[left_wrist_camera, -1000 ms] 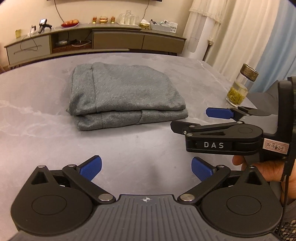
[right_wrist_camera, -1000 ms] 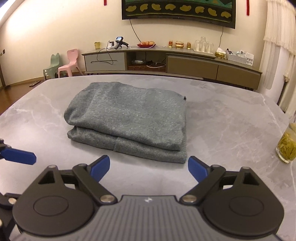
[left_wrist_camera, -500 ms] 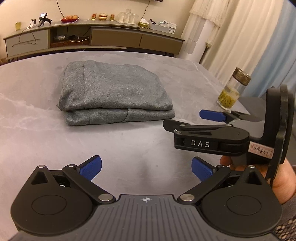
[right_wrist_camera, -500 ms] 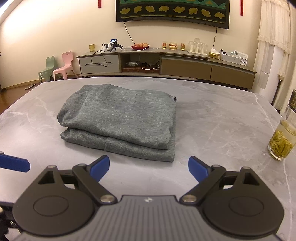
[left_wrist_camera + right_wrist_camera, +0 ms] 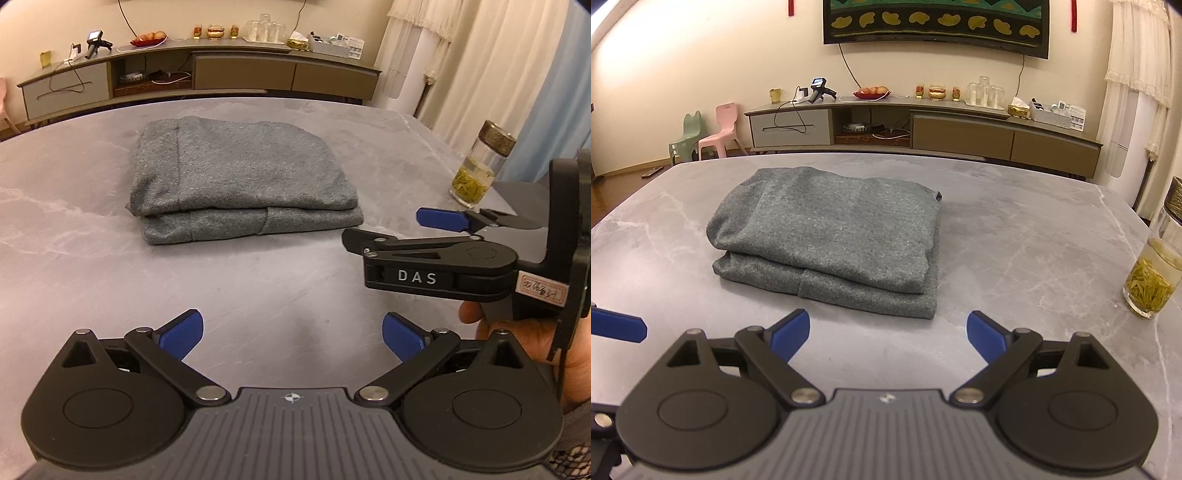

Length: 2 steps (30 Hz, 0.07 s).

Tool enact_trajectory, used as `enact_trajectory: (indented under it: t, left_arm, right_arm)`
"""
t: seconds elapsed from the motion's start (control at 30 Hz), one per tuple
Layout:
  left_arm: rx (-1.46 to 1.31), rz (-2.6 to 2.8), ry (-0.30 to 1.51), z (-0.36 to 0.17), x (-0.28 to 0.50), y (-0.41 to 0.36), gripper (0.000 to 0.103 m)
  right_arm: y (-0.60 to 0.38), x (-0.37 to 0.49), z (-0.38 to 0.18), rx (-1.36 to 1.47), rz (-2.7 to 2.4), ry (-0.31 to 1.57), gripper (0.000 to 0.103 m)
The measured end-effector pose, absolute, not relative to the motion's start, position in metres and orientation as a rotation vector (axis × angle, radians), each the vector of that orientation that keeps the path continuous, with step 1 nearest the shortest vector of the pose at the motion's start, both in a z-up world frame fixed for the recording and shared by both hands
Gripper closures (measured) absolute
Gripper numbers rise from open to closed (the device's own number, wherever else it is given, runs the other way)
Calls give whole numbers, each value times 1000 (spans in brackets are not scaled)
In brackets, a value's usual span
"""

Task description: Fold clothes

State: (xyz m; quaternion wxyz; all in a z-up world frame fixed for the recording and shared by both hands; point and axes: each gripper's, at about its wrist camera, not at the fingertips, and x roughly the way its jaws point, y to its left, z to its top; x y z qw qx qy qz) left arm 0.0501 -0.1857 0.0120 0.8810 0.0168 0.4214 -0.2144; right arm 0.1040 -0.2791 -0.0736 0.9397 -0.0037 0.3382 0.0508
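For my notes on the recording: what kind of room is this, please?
Most likely a home living room: a long low sideboard with a fruit plate, two small children's chairs, and a curtain behind the marble-look table.

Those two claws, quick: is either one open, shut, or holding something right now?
Left claw: open, holding nothing.
Right claw: open, holding nothing; the folded grey garment lies untouched ahead of it.
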Motion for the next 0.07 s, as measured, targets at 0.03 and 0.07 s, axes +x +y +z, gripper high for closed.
enact_trajectory:
  t: [0.03, 0.07]
  left_arm:
    - [39, -444, 877, 12, 50, -186, 1]
    - [41, -442, 879, 13, 49, -186, 1]
  right_arm:
    - [-279, 104, -73, -9, 105, 690, 8]
    - [-279, 104, -73, -10, 105, 690, 8]
